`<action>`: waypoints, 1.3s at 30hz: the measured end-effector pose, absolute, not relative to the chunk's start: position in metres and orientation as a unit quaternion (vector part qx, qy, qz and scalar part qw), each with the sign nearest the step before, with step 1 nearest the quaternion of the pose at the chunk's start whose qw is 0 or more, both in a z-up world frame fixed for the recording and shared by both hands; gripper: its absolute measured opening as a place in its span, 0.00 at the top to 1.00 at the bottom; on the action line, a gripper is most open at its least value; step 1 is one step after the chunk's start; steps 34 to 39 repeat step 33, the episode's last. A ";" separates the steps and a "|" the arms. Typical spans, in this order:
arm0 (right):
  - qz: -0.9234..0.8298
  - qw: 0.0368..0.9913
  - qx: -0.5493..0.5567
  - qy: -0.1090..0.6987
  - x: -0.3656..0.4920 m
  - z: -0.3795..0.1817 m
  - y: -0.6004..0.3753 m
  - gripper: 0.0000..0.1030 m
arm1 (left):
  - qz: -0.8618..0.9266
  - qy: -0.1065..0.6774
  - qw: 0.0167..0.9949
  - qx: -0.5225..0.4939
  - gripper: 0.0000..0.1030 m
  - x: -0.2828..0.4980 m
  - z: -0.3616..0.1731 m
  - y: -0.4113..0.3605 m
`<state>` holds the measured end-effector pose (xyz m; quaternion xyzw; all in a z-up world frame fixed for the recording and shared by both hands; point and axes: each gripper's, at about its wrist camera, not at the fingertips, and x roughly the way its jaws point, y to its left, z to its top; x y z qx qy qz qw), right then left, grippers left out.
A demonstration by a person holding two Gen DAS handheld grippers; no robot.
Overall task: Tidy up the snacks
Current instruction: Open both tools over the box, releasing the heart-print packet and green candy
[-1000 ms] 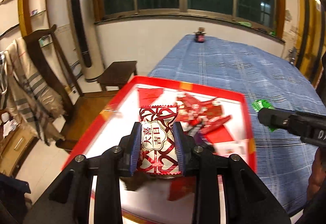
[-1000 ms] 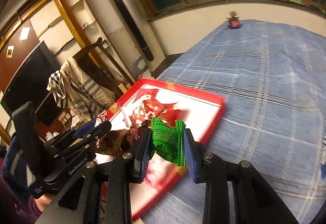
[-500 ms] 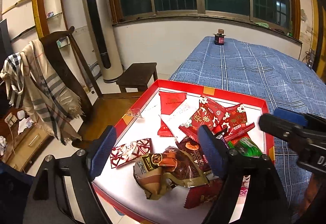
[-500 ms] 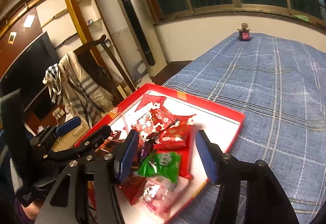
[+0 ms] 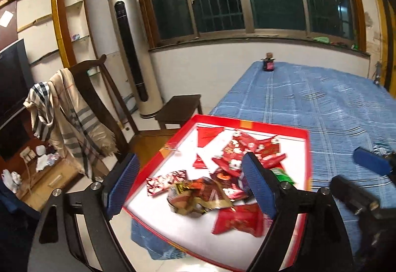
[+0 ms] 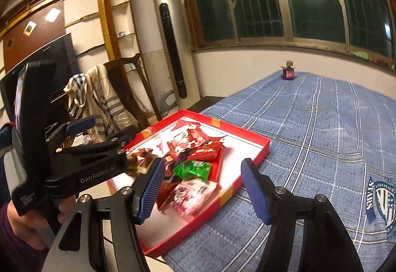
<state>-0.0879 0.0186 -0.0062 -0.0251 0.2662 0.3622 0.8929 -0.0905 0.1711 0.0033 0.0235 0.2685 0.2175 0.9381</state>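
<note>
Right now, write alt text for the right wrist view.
An open, empty right gripper hovers over a red tray of wrapped snacks, a green packet among them, on a blue plaid cloth. The left gripper is beside it.

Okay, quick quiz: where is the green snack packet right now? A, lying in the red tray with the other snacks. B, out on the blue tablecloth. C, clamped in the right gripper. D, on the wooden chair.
A: the green snack packet lies among the red wrappers inside the red tray, and the right gripper stands open with nothing between its fingers.
</note>
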 end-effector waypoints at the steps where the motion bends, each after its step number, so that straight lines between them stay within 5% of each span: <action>1: 0.364 0.892 -0.024 0.265 -0.090 -0.006 0.019 0.36 | 0.215 0.265 0.940 0.021 0.17 -0.093 0.005 0.170; 39: 0.385 0.880 -0.033 0.275 -0.098 -0.014 0.038 0.36 | 0.213 0.271 0.939 -0.003 0.17 -0.096 -0.002 0.184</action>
